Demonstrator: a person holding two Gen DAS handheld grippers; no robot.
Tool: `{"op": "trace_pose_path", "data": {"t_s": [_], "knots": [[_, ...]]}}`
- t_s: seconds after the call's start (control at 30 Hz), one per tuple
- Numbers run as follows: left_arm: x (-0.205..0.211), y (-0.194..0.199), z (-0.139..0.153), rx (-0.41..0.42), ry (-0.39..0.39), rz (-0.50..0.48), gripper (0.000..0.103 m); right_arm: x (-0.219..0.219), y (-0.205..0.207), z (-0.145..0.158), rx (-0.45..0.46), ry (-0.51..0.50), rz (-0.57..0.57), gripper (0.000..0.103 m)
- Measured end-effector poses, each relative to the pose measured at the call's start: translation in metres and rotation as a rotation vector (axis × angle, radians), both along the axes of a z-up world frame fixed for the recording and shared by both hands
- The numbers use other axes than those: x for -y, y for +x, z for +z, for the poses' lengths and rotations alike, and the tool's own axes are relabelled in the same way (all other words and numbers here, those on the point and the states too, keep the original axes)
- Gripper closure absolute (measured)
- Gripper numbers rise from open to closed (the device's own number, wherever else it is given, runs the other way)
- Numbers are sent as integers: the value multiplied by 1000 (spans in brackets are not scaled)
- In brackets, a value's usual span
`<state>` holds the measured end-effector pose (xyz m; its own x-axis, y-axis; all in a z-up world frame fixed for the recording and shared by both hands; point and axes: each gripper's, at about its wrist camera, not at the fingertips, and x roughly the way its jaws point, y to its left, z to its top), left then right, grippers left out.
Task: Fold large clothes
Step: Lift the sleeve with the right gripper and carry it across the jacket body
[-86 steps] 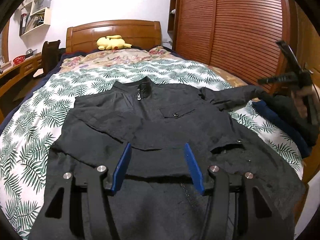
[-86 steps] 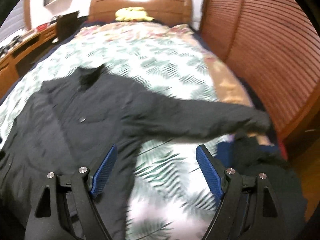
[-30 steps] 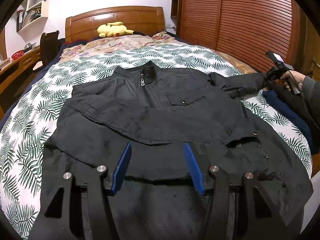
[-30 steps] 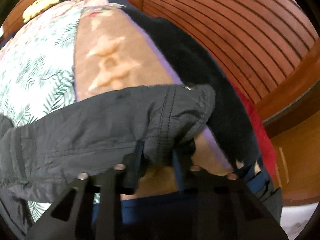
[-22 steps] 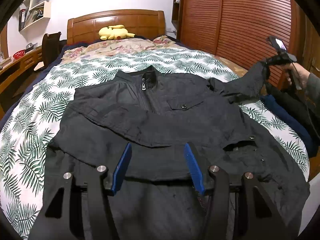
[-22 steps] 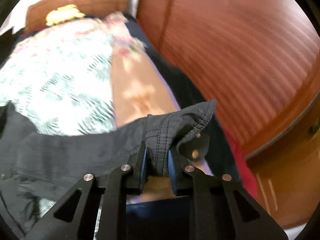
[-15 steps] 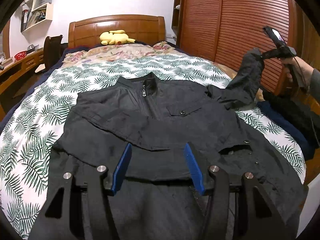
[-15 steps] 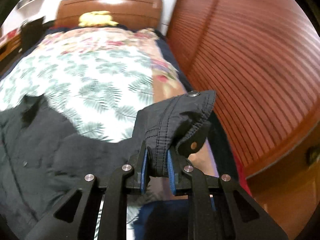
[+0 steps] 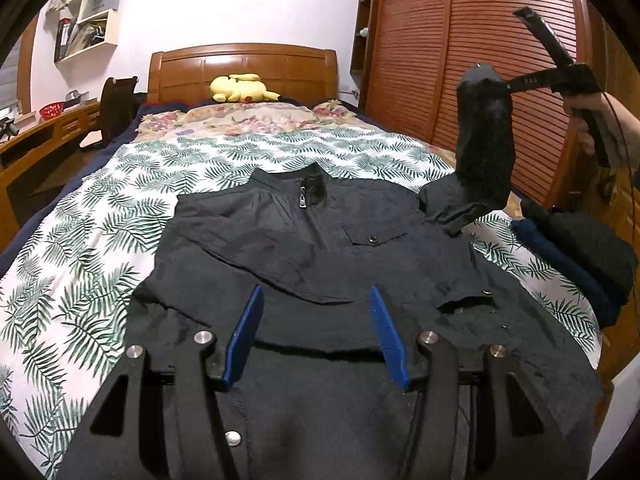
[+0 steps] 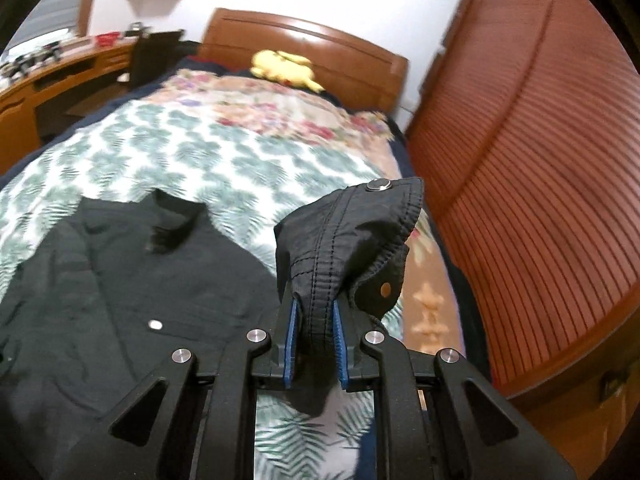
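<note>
A black jacket [image 9: 320, 264] lies face up on the bed, collar toward the headboard; it also shows in the right wrist view [image 10: 120, 280]. Its left sleeve is folded over the chest. My left gripper [image 9: 316, 336] is open and empty, hovering over the jacket's lower front. My right gripper [image 10: 314, 340] is shut on the cuff [image 10: 348, 236] of the right sleeve. In the left wrist view the right gripper [image 9: 504, 88] holds that sleeve [image 9: 484, 148] lifted high above the bed's right side.
The bed has a palm-leaf cover [image 9: 80, 248] and a wooden headboard [image 9: 244, 64] with a yellow plush toy [image 9: 240, 88]. Folded dark clothes [image 9: 576, 256] lie at the bed's right edge. A slatted wooden wardrobe [image 9: 460, 40] stands right, a desk [image 9: 32, 140] left.
My right gripper closed on the sleeve cuff and raised it up off the bed, swinging toward the jacket body. The left gripper stayed open over the hem.
</note>
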<state>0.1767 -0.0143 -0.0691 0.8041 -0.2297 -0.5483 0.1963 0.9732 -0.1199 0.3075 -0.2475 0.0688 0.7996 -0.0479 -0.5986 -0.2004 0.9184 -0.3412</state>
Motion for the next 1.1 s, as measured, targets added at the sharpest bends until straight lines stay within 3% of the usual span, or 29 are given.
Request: {"op": "trace_pose_path", "data": {"t_s": [0.27,0.53,0.97,1.1], "knots": [[-24,-14,7,20,-11,38,49,-83,-40,6,24,3,164,90],[-48,-21,13,36,-32,78,49,-147,-67,-17,-9,-13,306,90],[-56,-27,15,46,-35,87,49,-180,-93,-96,-163,73,388,90],[-57,-25,15,44,-38,92,49,-183,-103,-104,-185,94,405,90]]}}
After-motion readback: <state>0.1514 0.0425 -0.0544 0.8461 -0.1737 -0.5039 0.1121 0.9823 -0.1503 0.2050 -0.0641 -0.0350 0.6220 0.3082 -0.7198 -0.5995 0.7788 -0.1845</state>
